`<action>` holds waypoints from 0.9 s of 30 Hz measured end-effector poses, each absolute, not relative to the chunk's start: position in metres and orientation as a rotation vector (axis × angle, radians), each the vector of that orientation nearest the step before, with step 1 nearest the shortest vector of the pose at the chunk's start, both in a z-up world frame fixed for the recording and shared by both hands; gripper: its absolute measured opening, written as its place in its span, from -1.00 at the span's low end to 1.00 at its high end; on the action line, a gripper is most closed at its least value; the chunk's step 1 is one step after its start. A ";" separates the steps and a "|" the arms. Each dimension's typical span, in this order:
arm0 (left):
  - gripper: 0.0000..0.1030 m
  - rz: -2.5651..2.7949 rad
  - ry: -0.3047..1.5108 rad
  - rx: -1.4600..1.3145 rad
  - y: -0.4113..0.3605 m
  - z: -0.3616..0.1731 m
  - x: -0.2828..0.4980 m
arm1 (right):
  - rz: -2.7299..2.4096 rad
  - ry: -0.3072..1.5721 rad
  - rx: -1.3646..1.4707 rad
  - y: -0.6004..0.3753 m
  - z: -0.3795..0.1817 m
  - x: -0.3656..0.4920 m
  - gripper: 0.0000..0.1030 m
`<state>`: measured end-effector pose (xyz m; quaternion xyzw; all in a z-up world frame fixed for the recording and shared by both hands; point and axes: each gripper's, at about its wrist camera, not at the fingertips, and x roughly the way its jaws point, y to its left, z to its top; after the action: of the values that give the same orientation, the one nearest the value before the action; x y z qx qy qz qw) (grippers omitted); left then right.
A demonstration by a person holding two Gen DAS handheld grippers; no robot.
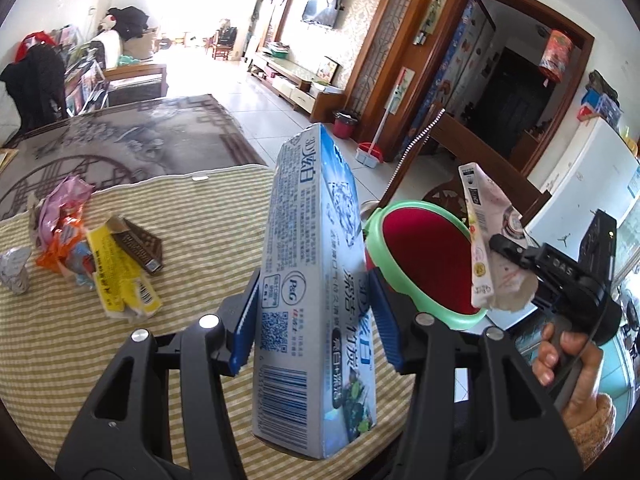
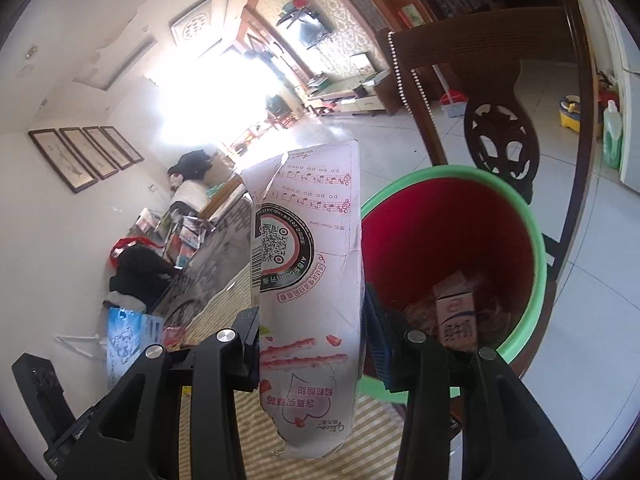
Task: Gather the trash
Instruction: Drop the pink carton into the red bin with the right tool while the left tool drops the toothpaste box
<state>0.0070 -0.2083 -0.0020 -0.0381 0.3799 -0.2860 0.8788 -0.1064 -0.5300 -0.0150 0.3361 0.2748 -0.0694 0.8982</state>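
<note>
My left gripper (image 1: 314, 312) is shut on a tall blue-and-white toothpaste box (image 1: 316, 248), held upright over the striped tablecloth (image 1: 192, 280). To its right stands a red bin with a green rim (image 1: 424, 264). My right gripper (image 2: 312, 332) is shut on a flattened pink-and-white carton (image 2: 312, 280), just left of the red bin (image 2: 452, 240). In the left wrist view that carton (image 1: 482, 248) hangs over the bin's right rim, with a person's hand (image 1: 560, 360) on the right gripper's handle. Inside the bin lies a small brown carton (image 2: 456, 312).
A pile of wrappers and a yellow box (image 1: 96, 264) lies on the tablecloth at the left, with a silver foil piece (image 1: 16, 270) beside it. A carved wooden chair (image 2: 496, 128) stands behind the bin. A white appliance (image 1: 588, 176) is at the right.
</note>
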 end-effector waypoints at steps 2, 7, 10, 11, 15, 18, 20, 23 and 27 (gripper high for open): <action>-0.05 -0.618 0.789 -0.061 -0.221 0.000 0.009 | -0.175 0.573 0.683 -0.538 -0.020 -0.104 -0.22; -0.05 -0.698 0.787 -0.015 -0.257 0.001 0.014 | -0.240 0.599 0.665 -0.546 -0.035 -0.093 -0.17; -0.05 -0.754 0.801 0.014 -0.285 -0.003 0.016 | -0.298 0.621 0.667 -0.558 -0.046 -0.091 -0.05; -0.05 -0.769 0.804 0.025 -0.294 -0.004 0.017 | -0.313 0.622 0.668 -0.562 -0.048 -0.092 0.04; -0.05 -0.832 0.816 0.068 -0.329 -0.009 0.020 | -0.389 0.583 0.656 -0.568 -0.048 -0.113 0.29; -0.05 -0.861 0.824 0.098 -0.353 -0.013 0.023 | -0.443 0.536 0.666 -0.574 -0.044 -0.136 0.31; -0.05 -0.871 0.825 0.122 -0.367 -0.016 0.022 | -0.484 0.502 0.675 -0.578 -0.042 -0.154 0.33; -0.05 -0.889 0.829 0.154 -0.384 -0.023 0.020 | -0.531 0.476 0.680 -0.583 -0.039 -0.174 0.34; -0.03 -0.909 0.856 0.174 -0.402 -0.031 0.020 | -0.546 0.455 0.692 -0.590 -0.031 -0.185 0.34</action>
<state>0.0204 -0.4021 -0.0311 0.0812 0.4001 -0.4249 0.8080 -0.1851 -0.5903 -0.0313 0.3319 0.2185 -0.2619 0.8795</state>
